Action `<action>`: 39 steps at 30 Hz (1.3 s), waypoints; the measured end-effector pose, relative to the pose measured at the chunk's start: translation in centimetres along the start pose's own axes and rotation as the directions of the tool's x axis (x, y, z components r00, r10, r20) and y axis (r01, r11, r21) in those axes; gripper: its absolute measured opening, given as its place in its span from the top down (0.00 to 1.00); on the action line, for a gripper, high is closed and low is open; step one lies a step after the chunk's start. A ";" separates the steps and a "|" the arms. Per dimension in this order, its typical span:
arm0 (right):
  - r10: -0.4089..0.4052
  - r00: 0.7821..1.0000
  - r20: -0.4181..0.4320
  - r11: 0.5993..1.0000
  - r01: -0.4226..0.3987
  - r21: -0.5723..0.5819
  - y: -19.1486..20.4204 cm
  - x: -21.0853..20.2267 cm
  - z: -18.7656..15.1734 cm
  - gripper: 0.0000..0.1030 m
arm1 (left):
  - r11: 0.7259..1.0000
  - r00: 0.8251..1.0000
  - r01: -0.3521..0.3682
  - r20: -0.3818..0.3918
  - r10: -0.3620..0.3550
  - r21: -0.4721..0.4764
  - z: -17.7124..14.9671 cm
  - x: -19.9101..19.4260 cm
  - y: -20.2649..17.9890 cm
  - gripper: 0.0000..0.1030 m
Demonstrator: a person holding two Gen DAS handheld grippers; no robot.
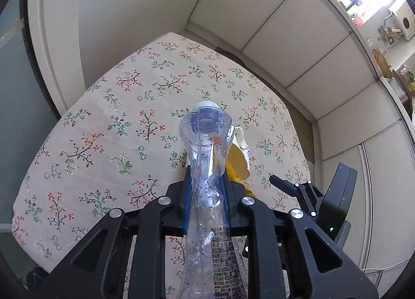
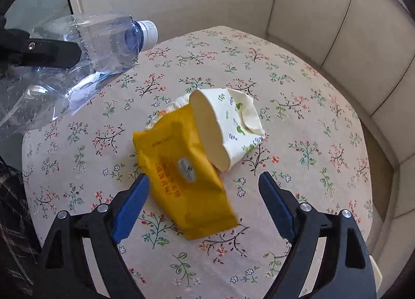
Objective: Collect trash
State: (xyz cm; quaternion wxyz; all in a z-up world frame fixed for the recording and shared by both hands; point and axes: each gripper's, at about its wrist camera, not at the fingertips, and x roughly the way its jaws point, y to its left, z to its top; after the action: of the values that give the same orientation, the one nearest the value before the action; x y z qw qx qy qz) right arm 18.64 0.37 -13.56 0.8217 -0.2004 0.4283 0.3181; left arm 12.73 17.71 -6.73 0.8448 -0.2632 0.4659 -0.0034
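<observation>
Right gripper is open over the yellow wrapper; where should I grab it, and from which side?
Probably the yellow wrapper's near end, from above: it lies flat between the right gripper's open fingers. Its far end is tucked under the crushed paper cup, so avoid that end.

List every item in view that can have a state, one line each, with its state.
plastic bottle: crushed, capped, held off the table
left gripper: shut on the bottle
right gripper: open, above the yellow wrapper
yellow wrapper: crumpled, lying on the tablecloth
paper cup: on its side, squashed, resting against the wrapper
tablecloth: spread flat over the table
</observation>
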 end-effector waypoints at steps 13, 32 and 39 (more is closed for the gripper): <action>0.150 0.980 -0.131 0.983 -0.134 0.127 -0.2 4.9 -0.7 0.62 | 1.000 1.000 -0.001 -0.005 0.001 -0.012 0.4 0.1 0.5 0.82; 0.189 0.975 0.115 0.957 -0.209 0.201 -1.0 -3.3 1.6 0.96 | 1.000 0.998 -0.017 0.060 0.017 0.003 0.5 -2.0 -1.0 0.82; 0.111 0.972 0.209 0.957 -0.161 0.240 -2.1 -6.8 1.5 0.96 | 1.000 0.998 -0.005 0.067 0.003 0.030 0.2 -2.0 -2.8 0.82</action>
State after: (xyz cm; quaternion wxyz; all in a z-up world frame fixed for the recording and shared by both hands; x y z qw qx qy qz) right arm 18.00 -2.62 -7.01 0.8544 -0.0312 0.3968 0.3341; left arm 12.40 15.91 -3.80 0.8637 -0.2495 0.4378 0.0000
